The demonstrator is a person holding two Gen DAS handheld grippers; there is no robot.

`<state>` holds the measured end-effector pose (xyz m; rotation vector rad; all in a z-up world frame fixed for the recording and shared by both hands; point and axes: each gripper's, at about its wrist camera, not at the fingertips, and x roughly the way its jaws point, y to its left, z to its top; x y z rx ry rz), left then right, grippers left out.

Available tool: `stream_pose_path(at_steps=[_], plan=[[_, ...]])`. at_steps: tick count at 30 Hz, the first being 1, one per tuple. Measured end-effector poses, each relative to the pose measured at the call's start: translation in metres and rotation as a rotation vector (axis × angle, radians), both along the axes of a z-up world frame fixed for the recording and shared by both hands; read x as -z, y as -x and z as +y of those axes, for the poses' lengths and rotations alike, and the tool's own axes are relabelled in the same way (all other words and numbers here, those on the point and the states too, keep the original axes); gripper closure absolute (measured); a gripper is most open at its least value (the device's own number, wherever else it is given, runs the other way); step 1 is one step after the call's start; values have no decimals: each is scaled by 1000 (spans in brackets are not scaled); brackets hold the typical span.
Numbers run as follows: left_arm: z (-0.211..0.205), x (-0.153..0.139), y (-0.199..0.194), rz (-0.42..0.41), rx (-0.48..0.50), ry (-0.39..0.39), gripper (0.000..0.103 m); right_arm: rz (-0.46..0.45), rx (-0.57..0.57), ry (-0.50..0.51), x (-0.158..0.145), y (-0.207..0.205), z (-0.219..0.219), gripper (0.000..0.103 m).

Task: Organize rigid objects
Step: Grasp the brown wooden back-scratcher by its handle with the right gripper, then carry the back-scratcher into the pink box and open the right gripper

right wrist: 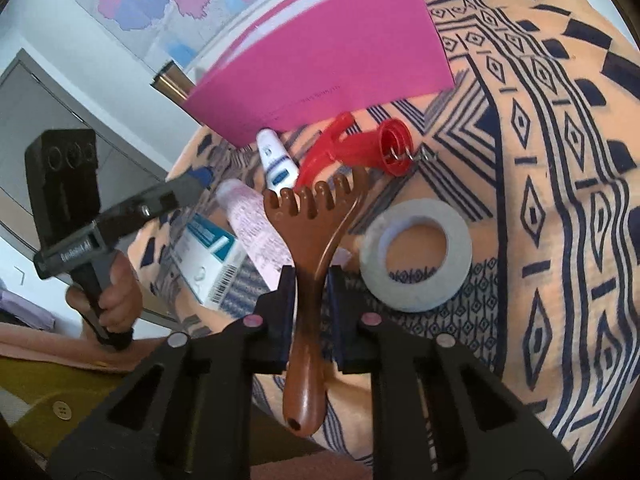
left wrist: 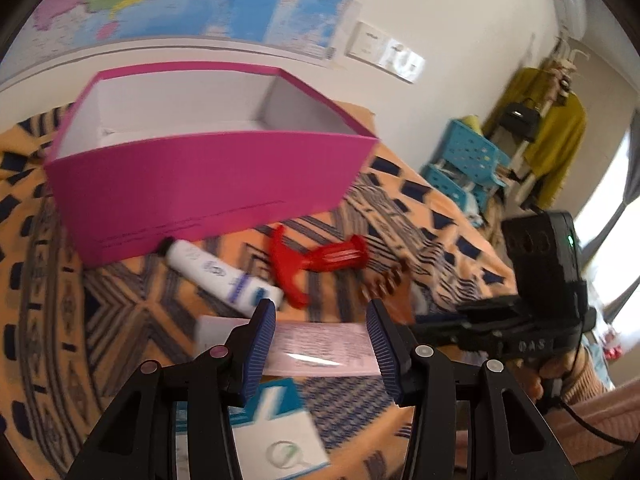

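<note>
Brown wooden scratcher (right wrist: pixel 316 248) sits pinched in the right gripper (right wrist: pixel 310 280), in front of the pink box (left wrist: pixel 208 176). Nearer that box lie a white tube (left wrist: pixel 224 276) and red tool (left wrist: pixel 312 264). Left gripper (left wrist: pixel 322 340) hangs spread.

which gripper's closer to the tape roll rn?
Right. The right gripper, shut on the brown scratcher, sits just beside the tape roll. The left gripper hangs open above the pink tube, farther off.

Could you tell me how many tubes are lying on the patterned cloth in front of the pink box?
2: a white tube against the pink box, and a pink-printed tube between it and the carton. Others may be hidden.
</note>
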<state>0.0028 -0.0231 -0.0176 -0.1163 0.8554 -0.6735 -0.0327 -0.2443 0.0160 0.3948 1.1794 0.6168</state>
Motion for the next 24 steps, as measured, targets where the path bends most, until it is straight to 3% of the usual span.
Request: stream_pose_path(at_steps=[9, 12, 15, 24], plan=[[-41, 9, 6, 59, 173, 39, 51, -67, 15, -61, -18, -9, -1, 87], [-47, 6, 1, 57, 178, 46, 53, -106, 9, -78, -28, -17, 7, 91], [-48, -1, -7, 43, 168, 57, 61, -146, -2, -104, -39, -26, 11, 91], [-41, -40, -37, -64, 88, 23, 75, -249, -1, -130, -69, -61, 20, 92]])
